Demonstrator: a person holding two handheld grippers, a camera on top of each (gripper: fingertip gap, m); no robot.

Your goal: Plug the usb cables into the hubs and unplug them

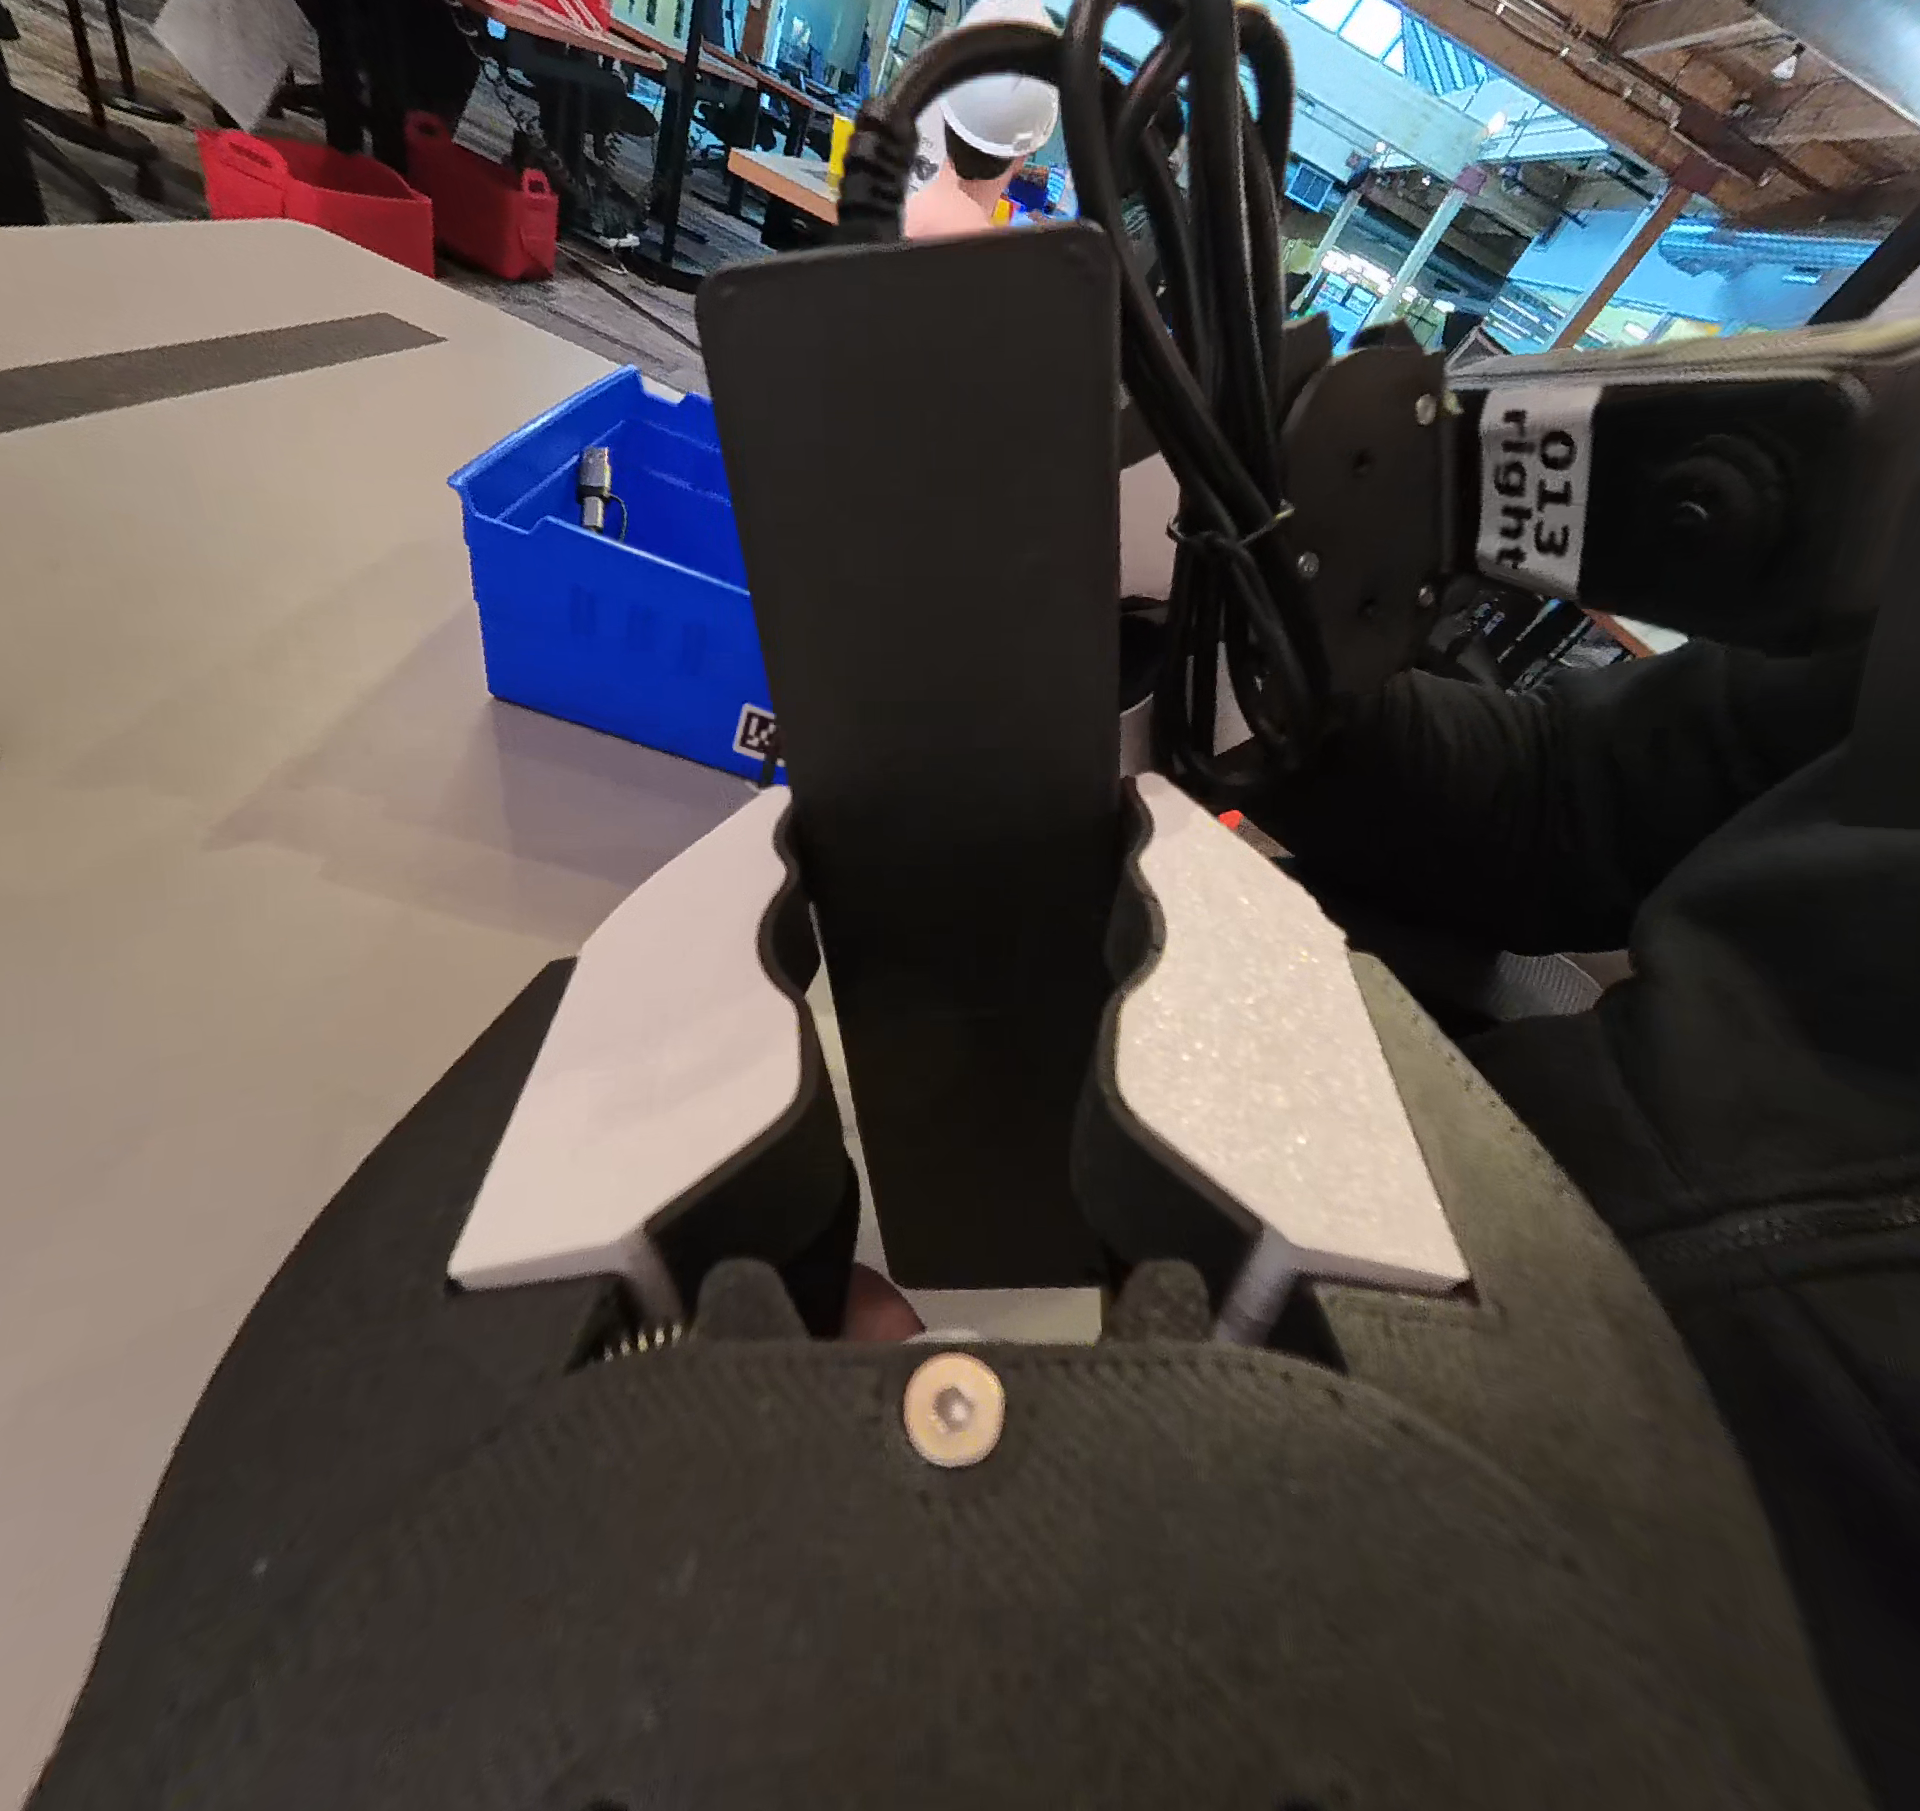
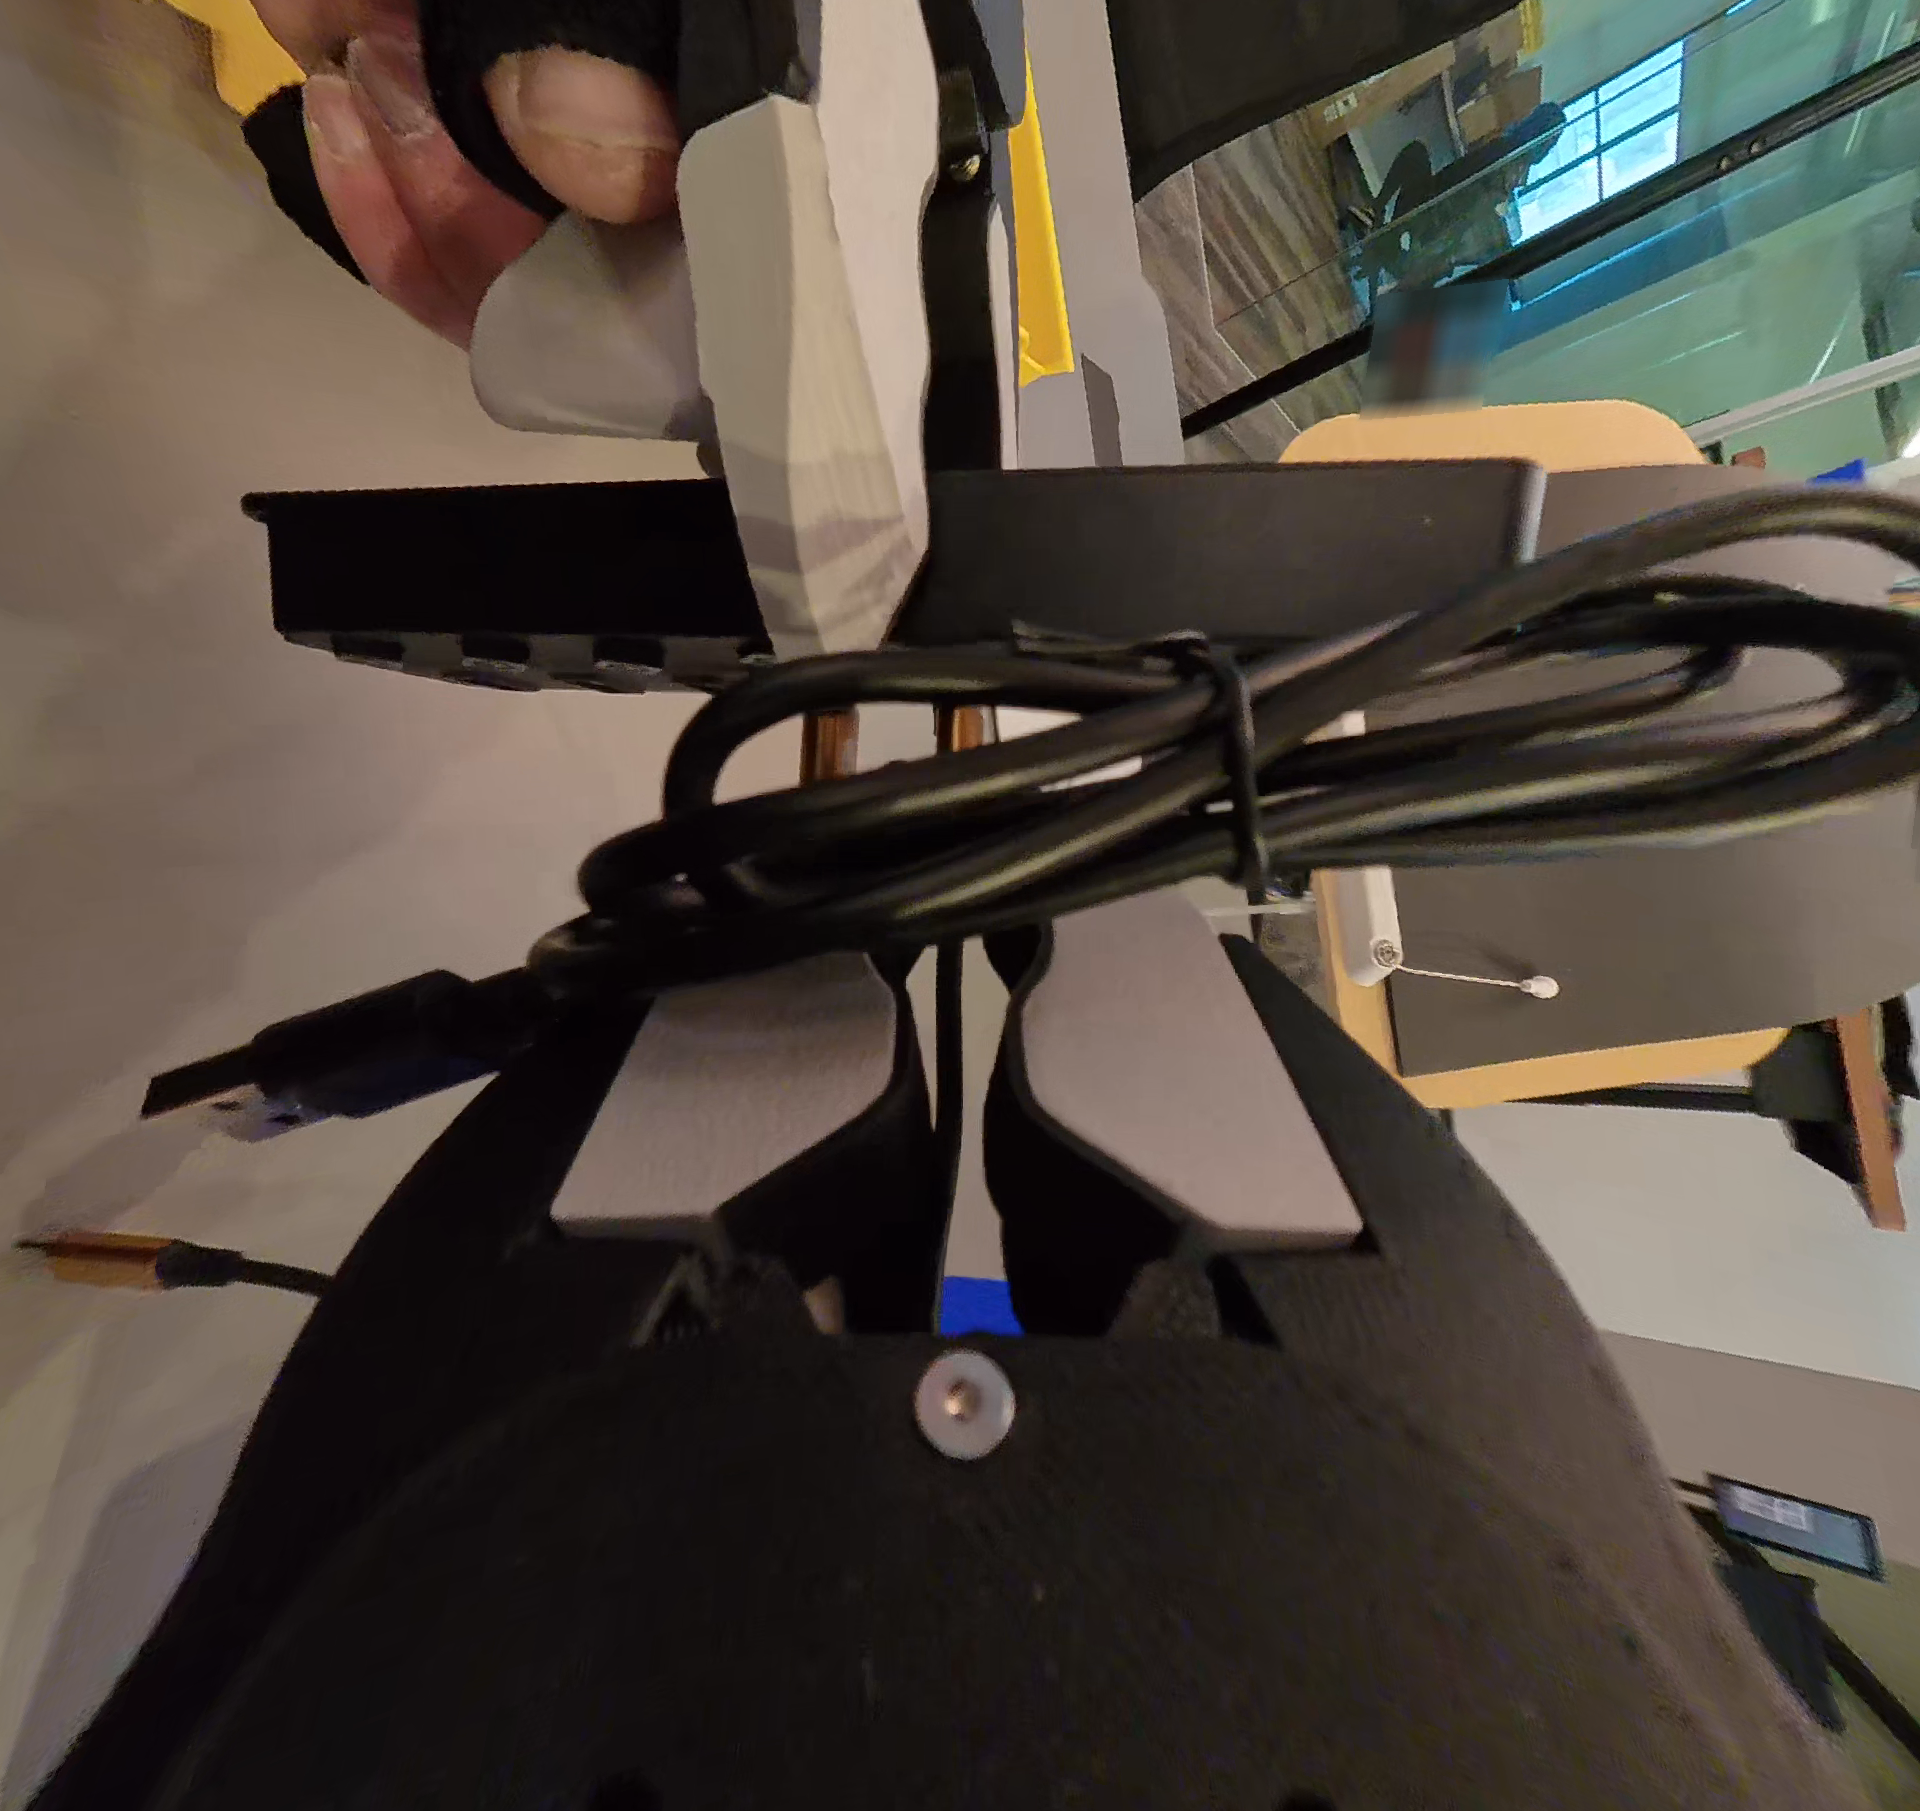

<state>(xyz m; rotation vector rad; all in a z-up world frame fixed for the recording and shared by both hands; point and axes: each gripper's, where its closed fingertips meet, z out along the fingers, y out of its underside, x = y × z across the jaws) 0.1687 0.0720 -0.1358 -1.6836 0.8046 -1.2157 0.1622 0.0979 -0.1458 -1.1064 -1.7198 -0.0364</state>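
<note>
My left gripper [image 1: 961,805] is shut on a flat black USB hub [image 1: 914,535] and holds it upright above the grey table [image 1: 208,722]. The hub's black cable [image 1: 883,151] leaves its top end and runs into a tied cable bundle [image 1: 1216,514] on the right. My right gripper [image 2: 961,951] is shut at that cable bundle [image 2: 1143,785], which lies across its fingertips. The bundle's loose USB plug [image 2: 260,1086] sticks out to the left. The hub [image 2: 1195,546] hangs just beyond, its row of ports [image 2: 499,660] facing me, clamped by the left gripper's finger [image 2: 810,411].
A blue bin [image 1: 603,598] holding a small adapter [image 1: 594,488] stands on the table behind the hub. A gold-tipped plug [image 2: 94,1262] lies on the table at the left. Red bins [image 1: 312,192] sit on the floor beyond. A person in a white hard hat [image 1: 997,109] is far back. My two grippers' fingertips are within a few centimetres of each other.
</note>
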